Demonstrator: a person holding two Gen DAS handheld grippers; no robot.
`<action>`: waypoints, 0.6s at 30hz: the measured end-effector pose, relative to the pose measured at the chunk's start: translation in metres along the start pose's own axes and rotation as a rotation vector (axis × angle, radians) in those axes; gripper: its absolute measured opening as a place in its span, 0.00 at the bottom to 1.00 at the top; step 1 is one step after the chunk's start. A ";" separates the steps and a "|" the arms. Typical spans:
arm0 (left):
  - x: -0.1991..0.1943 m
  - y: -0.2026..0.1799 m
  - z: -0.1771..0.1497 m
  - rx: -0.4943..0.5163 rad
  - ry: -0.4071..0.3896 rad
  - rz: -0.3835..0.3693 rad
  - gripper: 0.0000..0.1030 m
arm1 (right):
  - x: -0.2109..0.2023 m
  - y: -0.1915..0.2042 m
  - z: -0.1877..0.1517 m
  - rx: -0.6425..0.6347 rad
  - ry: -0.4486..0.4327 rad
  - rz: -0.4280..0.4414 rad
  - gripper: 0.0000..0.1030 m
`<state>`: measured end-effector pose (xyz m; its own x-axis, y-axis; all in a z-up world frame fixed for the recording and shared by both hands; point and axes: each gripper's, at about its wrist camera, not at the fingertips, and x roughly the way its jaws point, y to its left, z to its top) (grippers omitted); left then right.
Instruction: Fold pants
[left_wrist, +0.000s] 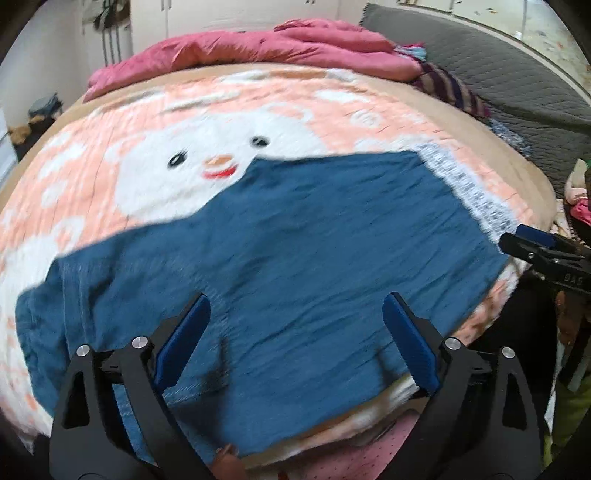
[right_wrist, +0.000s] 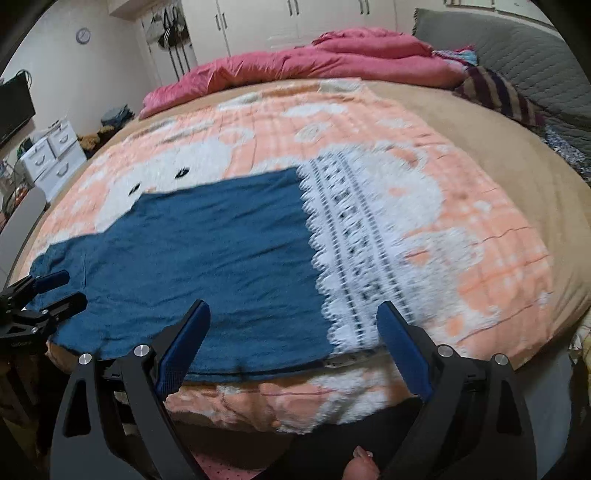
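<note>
both views are motion-blurred; fabric detail is hard to read. the dark blue pants with white lace hem (right_wrist: 221, 258) lie flat on the peach-and-white plush blanket (right_wrist: 480, 258), near its front edge. the left gripper (left_wrist: 295, 343) hovers spread wide over the waist end. the right gripper (right_wrist: 293, 343), jaws apart, holds nothing, above the lace. bare blanket lies beyond the pants.

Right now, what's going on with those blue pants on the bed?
A person is holding a claw in each hand over blue pants with a white lace hem, spread flat on a peach blanket. The left claw and the right claw are both open and grip nothing. No fold shows yet.
</note>
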<state>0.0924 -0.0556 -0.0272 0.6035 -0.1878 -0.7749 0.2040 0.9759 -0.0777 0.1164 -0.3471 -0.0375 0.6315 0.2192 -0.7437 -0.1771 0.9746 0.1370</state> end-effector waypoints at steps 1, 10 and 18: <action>-0.001 -0.005 0.003 0.011 -0.004 -0.004 0.88 | -0.003 -0.003 0.001 0.007 -0.010 -0.003 0.89; 0.005 -0.045 0.036 0.095 -0.028 -0.037 0.91 | -0.021 -0.027 0.005 0.062 -0.069 -0.018 0.91; 0.017 -0.063 0.064 0.143 -0.040 -0.037 0.91 | -0.015 -0.046 0.003 0.113 -0.069 -0.010 0.91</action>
<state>0.1397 -0.1280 0.0046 0.6233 -0.2308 -0.7472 0.3325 0.9430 -0.0139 0.1174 -0.3946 -0.0307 0.6837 0.2085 -0.6993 -0.0866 0.9747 0.2060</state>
